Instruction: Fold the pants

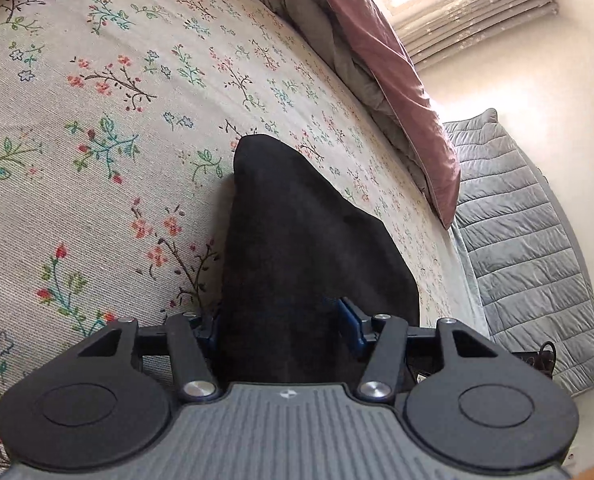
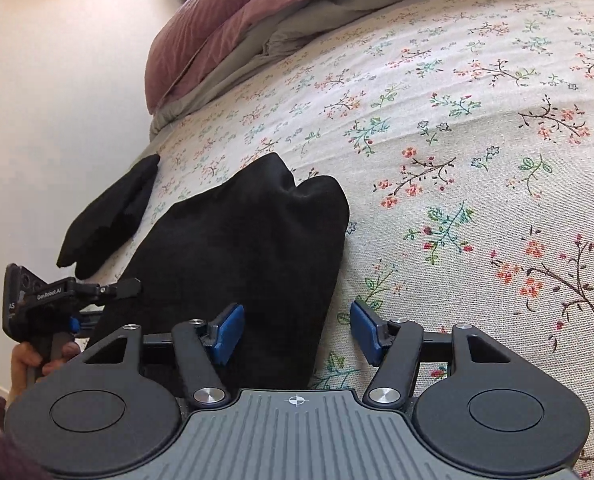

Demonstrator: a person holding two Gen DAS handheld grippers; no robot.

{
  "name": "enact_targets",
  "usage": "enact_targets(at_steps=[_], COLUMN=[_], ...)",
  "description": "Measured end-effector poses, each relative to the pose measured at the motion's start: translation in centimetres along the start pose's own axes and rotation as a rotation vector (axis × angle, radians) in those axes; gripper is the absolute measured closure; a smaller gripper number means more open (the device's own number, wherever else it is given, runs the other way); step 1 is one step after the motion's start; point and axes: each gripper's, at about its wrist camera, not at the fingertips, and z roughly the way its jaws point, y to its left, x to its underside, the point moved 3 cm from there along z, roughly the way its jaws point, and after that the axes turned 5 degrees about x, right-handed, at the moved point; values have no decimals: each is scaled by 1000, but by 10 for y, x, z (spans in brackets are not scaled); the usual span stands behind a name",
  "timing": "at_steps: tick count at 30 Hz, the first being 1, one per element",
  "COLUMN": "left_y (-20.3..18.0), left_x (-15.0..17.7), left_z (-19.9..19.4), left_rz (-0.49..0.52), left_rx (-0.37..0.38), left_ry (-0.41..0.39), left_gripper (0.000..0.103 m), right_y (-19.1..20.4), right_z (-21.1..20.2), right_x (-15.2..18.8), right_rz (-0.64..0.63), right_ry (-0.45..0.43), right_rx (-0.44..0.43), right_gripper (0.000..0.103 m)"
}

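Black pants (image 1: 297,248) lie on a floral bedsheet (image 1: 117,120). In the left wrist view the fabric rises between the blue pads of my left gripper (image 1: 285,326), whose jaws stand wide apart around it, open. In the right wrist view the pants (image 2: 237,248) lie in a bunched heap ahead and to the left. My right gripper (image 2: 297,332) is open, its left pad (image 2: 229,332) over the cloth edge and its right pad (image 2: 365,332) over bare sheet. The left gripper (image 2: 57,300) shows at the far left, held by a hand. A second black piece (image 2: 113,216) lies near the bed edge.
A mauve duvet (image 1: 397,80) with a grey underside is bunched at the head of the bed. A grey quilted mat (image 1: 529,248) lies beyond the bed's right edge. A white wall (image 2: 57,80) runs along the bed's left side.
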Motion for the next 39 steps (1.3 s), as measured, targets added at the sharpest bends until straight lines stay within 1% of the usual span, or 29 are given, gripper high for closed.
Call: enact_targets(at_steps=[3,5,6,7,9,11,14,16,21,23,25,29,31,32,33,34,35,36,37,38,39], left_y=[0,1,2,1,-4,-13,-31,-45,-77,-87,-92,-96,-97,-95,-93,-88,-87,-86,-86,-89,-93], left_x=[-2,-1,0,1,0,-2,-7,-10,-17,-20,-24,-33,-35,-35,-35,-34,-34,-34,-35,-35,-35], left_z=[6,10,12,13,13,18,37,53,94,109,119,129,134,136,139,141,143,140,137,131,126], left_rz=[-7,-28,-37,-46,-50,-40,-21,-17,-14,-2,-7,-2,26,33,38,41,50,62,80,96,111], left_rx=[12,25,31,35,50,62,89,113,182,199,218,246,221,193,135,72,2,-39,-53,-56,-60], left_ry=[-3,-13,-18,-21,-25,-31,-41,-47,-79,-103,-125,-160,-189,-199,-212,-222,-230,-234,-232,-234,-238], left_gripper=[41,50,52,58,61,63,64,65,65,65,65,65,64,62,59,50,43,43,43,43,41], right_y=[-3,-6,-7,-8,-8,-9,-12,-19,-51,-63,-71,-86,-93,-98,-101,-104,-109,-112,-115,-117,-117], right_z=[14,20,21,22,17,6,-13,-24,-51,-58,-62,-58,-52,-47,-41,-35,-28,-25,-24,-25,-26], right_x=[-8,-11,-12,-11,-13,-17,-26,-33,-63,-76,-88,-109,-115,-116,-116,-115,-113,-109,-106,-102,-101], right_rz=[62,110,129,146,158,158,156,162,204,226,232,198,193,194,198,202,207,210,210,208,209], right_ry=[-9,-14,-17,-17,-28,-44,-82,-114,-193,-223,-253,-306,-319,-314,-300,-286,-268,-262,-259,-256,-250], right_rx=[-40,-56,-58,-58,-63,-67,-76,-74,-9,-10,-9,8,4,18,45,71,114,149,169,171,169], right_gripper=[55,60,69,74,87,90,90,91,91,90,91,91,90,89,85,84,74,61,55,51,51])
